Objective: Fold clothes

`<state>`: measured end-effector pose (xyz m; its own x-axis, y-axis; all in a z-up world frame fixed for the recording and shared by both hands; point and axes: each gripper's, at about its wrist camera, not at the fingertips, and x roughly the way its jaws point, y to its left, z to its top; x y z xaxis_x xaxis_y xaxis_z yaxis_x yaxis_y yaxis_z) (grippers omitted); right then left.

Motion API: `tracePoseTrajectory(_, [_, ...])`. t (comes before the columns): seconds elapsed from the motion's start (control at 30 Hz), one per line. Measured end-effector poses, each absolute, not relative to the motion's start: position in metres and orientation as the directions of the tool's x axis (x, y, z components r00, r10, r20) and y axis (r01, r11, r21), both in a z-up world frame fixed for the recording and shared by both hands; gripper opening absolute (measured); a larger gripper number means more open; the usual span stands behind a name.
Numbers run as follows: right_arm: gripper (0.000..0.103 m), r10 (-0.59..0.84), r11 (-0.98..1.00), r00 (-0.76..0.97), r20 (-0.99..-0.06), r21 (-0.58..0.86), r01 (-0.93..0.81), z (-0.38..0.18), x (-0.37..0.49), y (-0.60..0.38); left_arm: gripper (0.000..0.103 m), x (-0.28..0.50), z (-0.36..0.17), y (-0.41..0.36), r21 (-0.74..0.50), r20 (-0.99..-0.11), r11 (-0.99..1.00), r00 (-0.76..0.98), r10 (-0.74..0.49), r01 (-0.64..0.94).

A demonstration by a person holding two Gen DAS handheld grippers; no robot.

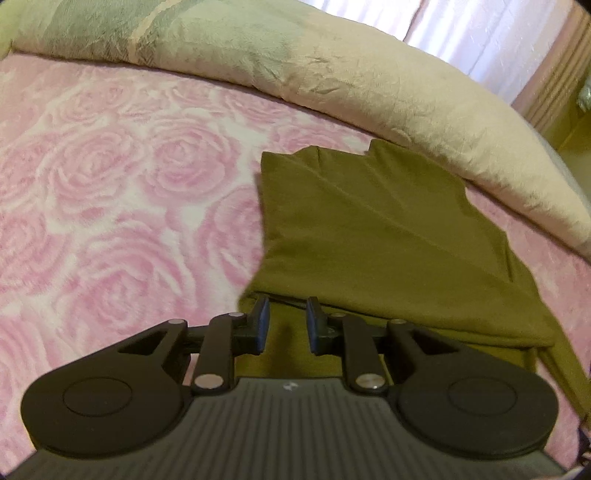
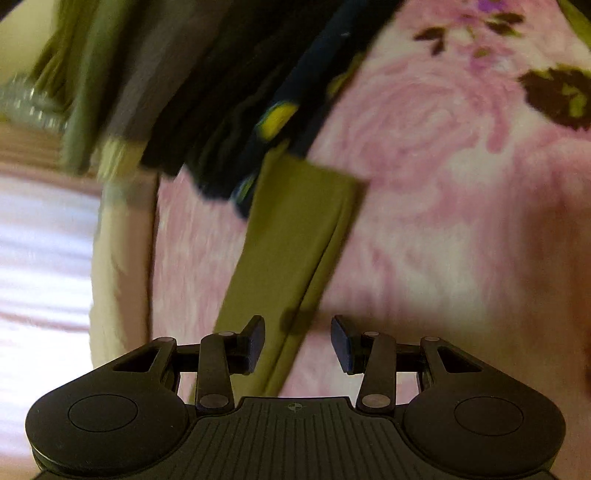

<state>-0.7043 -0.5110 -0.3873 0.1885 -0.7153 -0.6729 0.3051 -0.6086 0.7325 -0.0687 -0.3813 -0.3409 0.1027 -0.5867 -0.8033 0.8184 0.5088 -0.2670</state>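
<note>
An olive green garment (image 1: 369,236) lies folded flat on the pink rose bedspread (image 1: 110,184), its near hem doubled over. My left gripper (image 1: 288,325) hovers over that near hem. Its jaws stand a little apart, with only cloth below them and nothing pinched. In the blurred right wrist view a narrow olive strip (image 2: 295,229) of the garment runs from under my right gripper (image 2: 298,341) up toward a pile of dark clothes (image 2: 221,92). The right jaws are wide apart above the strip's edge and grip nothing.
A thick cream and grey-green quilt (image 1: 332,74) is bunched along the far side of the bed, right behind the garment. A pale curtain (image 1: 461,29) hangs beyond it. The pile holds navy cloth with yellow spots, grey and green pieces.
</note>
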Motion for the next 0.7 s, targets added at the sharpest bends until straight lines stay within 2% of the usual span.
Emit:
tracePoseTrajectory(0.1, [0.043,-0.744,-0.594,0.197,-0.638,0.767,0.241,-0.399,-0.717,-0.515,0.016,-0.068,-0.34,-0.382,-0.305,-0.798,0.524,0.087,-0.597,0.796])
tracePoseTrajectory(0.2, [0.041,-0.742,-0.58,0.205,-0.638,0.765,0.279,-0.4,-0.719,-0.521,0.016,-0.064,-0.34,-0.381,-0.332,-0.797,0.542,0.078,-0.599,0.772])
tracePoseTrajectory(0.23, [0.016,-0.732,-0.584,0.204,-0.651,0.753,0.304,-0.399,-0.718,-0.523,0.016,-0.062,-0.339,-0.38,-0.338,-0.796,0.548,0.078,-0.6,0.765])
tracePoseTrajectory(0.27, [0.004,-0.711,-0.596,0.201,-0.674,0.729,0.336,-0.398,-0.715,-0.525,0.016,-0.059,-0.338,-0.378,-0.344,-0.795,0.554,0.079,-0.601,0.758])
tracePoseTrajectory(0.37, [0.003,-0.667,-0.594,0.148,-0.73,0.642,0.485,-0.377,-0.699,-0.539,0.016,-0.052,-0.334,-0.371,-0.362,-0.79,0.568,0.08,-0.608,0.74])
tracePoseTrajectory(0.47, [0.003,-0.683,-0.472,0.112,-0.722,0.553,0.687,-0.337,-0.656,-0.562,0.016,-0.043,-0.33,-0.362,-0.374,-0.787,0.581,0.084,-0.611,0.723])
tracePoseTrajectory(0.6, [0.003,-0.752,-0.127,0.17,-0.637,0.392,0.911,-0.273,-0.545,-0.578,0.016,-0.033,-0.326,-0.349,-0.407,-0.778,0.602,0.085,-0.623,0.686])
tracePoseTrajectory(0.7, [0.003,-0.76,0.212,0.327,-0.562,0.262,0.941,-0.239,-0.435,-0.551,0.016,-0.024,-0.323,-0.335,-0.436,-0.771,0.623,0.088,-0.631,0.649])
